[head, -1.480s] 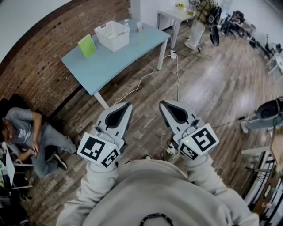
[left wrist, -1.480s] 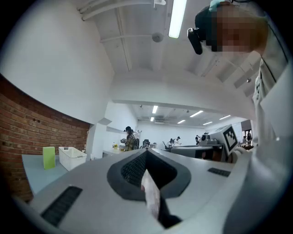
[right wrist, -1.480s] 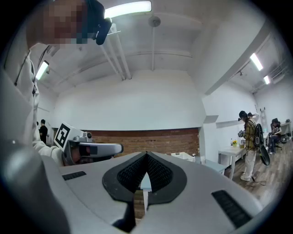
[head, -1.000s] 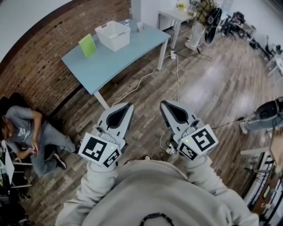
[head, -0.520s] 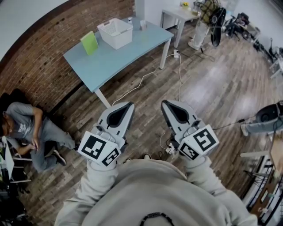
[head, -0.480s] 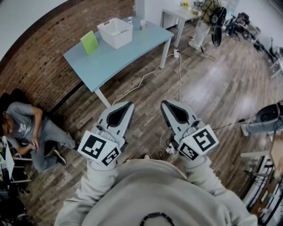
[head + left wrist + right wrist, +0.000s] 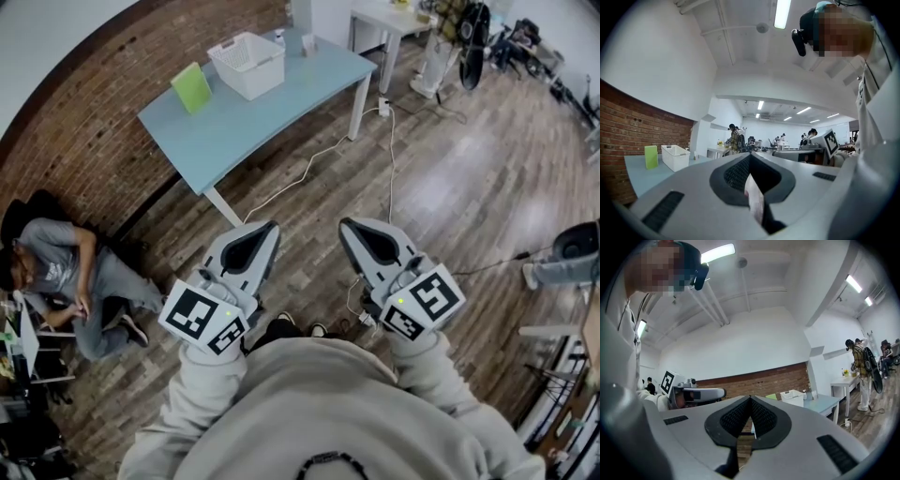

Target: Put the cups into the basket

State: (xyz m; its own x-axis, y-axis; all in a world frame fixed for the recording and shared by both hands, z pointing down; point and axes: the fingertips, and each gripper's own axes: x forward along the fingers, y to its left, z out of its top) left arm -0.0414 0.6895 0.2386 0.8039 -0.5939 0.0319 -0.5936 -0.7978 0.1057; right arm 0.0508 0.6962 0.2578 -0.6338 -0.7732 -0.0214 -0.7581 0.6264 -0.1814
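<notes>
Left gripper (image 7: 270,227) and right gripper (image 7: 344,226) are empty, fingers pressed together, well short of the white basket (image 7: 248,64). What look like small cups (image 7: 307,42) stand just right of it on the blue tabletop (image 7: 244,122). Arriving with fingers unspread could topple one.

I count two grippers in my hands: left gripper (image 7: 269,227), right gripper (image 7: 344,226). One blue table (image 7: 253,127), one white basket (image 7: 248,64), one green board (image 7: 190,87), two small cup-like items (image 7: 308,42), one white side table (image 7: 394,17), one seated person (image 7: 66,272).

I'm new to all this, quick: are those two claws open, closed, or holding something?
Left gripper: closed, holding nothing.
Right gripper: closed, holding nothing.
</notes>
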